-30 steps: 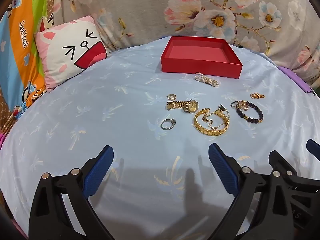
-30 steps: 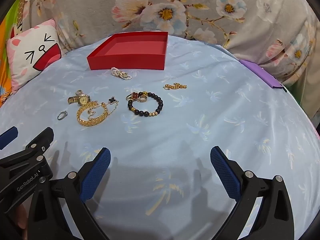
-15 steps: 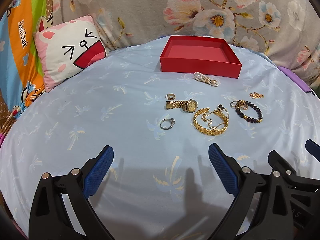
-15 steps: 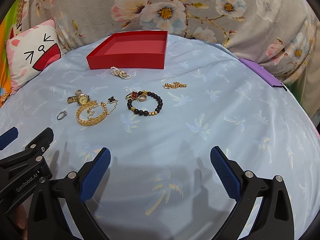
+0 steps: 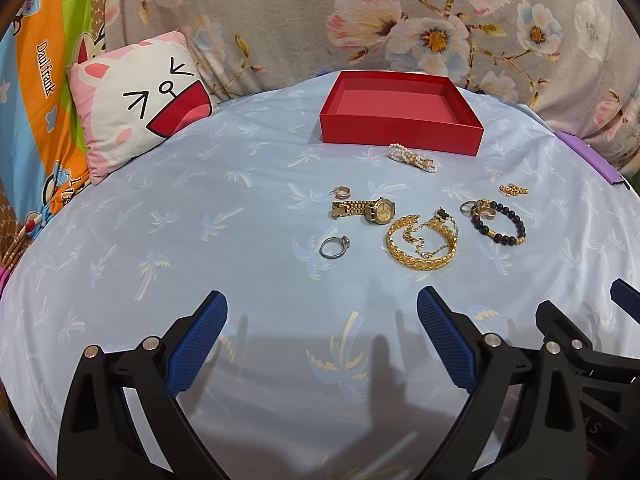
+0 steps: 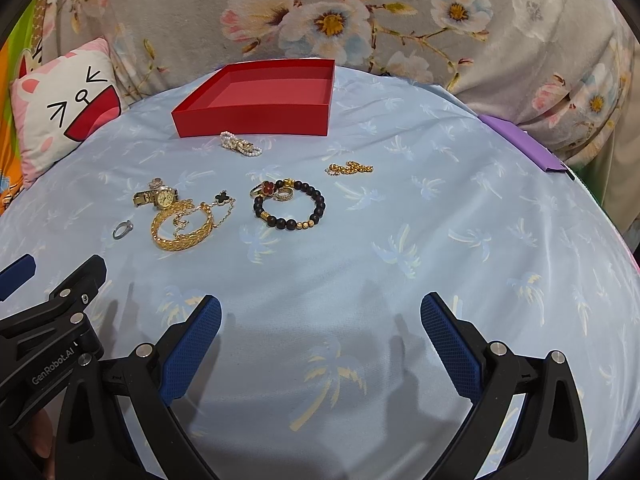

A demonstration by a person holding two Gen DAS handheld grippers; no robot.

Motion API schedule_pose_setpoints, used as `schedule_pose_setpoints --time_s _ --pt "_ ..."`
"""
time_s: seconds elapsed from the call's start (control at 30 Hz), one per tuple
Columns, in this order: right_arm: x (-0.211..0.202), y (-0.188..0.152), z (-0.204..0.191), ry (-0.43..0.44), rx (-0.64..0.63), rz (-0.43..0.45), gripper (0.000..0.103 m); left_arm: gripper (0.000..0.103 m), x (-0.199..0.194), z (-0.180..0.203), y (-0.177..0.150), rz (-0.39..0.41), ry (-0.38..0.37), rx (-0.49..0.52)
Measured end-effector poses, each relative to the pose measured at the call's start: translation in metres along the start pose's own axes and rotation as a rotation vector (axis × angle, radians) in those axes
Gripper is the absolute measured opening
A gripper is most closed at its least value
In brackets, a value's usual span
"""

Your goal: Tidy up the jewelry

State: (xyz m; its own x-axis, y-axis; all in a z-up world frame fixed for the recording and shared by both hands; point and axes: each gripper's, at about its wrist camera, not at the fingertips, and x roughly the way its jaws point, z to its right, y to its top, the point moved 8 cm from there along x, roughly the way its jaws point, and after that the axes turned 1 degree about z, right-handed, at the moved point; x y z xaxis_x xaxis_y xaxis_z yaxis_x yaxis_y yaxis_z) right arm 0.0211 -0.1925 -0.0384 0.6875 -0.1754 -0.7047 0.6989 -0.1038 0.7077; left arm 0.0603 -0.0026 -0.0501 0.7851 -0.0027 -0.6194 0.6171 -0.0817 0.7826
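Movement: almost none since a second ago; in both wrist views the jewelry has slid only slightly in frame, so both grippers have barely shifted.
Left gripper (image 5: 322, 316): jaws spread wide, nothing between them, hovering over the blue palm-print sheet (image 5: 200, 240) short of the jewelry.
Right gripper (image 6: 320, 320): likewise wide apart and holding nothing, just beside the left one.
Red box (image 5: 401, 112): open, nothing inside, at the far side of the sheet, as before.
Pearl bracelet (image 5: 412, 158): lying just in front of the box.
Gold watch (image 5: 364, 210): flat, with a small gold hoop (image 5: 341, 192) just behind it.
Silver ring (image 5: 334, 247): alone, nearest the left gripper.
Gold bangle (image 5: 421, 240): a thin clover chain draped across it.
Black bead bracelet (image 6: 290, 208): rings touching its far edge.
Gold chain (image 6: 350, 168): apart, further right.
Cat pillow (image 5: 136, 104): far left.
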Motion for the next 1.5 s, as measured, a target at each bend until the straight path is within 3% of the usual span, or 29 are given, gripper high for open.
schedule_pose_setpoints --time_s 1.5 --pt "0.0053 -0.0046 -0.0006 0.002 0.006 -0.012 0.098 0.093 0.0007 -0.0002 -0.0001 -0.004 0.000 0.002"
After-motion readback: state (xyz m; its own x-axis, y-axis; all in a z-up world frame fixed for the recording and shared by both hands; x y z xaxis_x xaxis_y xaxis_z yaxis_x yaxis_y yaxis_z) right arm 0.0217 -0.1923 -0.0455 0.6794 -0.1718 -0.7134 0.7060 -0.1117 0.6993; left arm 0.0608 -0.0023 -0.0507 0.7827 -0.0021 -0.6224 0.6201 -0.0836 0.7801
